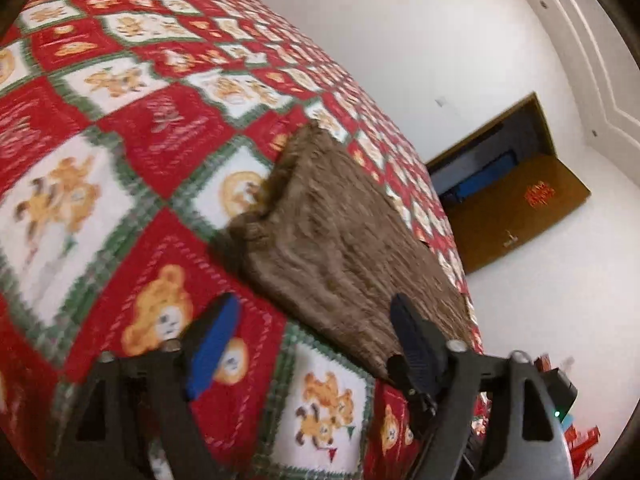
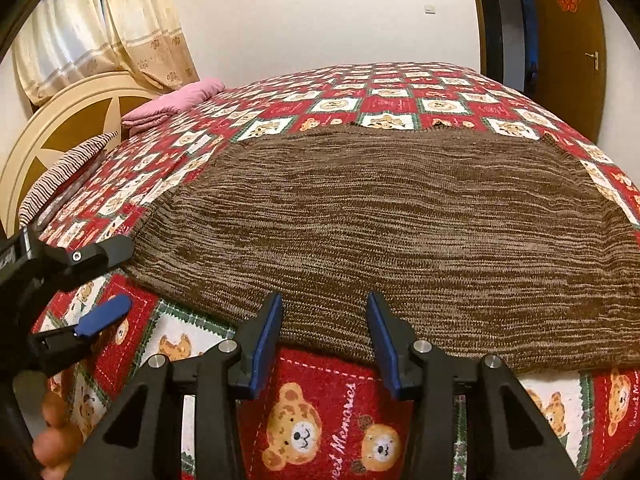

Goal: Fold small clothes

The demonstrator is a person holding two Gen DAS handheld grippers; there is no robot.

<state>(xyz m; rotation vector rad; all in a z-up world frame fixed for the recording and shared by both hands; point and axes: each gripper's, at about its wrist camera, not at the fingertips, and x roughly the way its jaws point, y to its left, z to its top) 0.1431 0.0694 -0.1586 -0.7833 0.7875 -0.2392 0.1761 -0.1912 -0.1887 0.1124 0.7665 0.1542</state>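
A brown knitted garment lies flat on a bed with a red, white and green teddy-bear blanket. My right gripper is open, its jaws standing over the garment's near edge, holding nothing. My left gripper is open at the garment's near corner, its right finger over the edge; nothing is held. It also shows at the left of the right wrist view, open beside the garment's left corner.
A pink folded cloth and a striped pillow lie at the head of the bed by a cream headboard. A brown door stands open at the far right. The bed edge drops off beside the garment.
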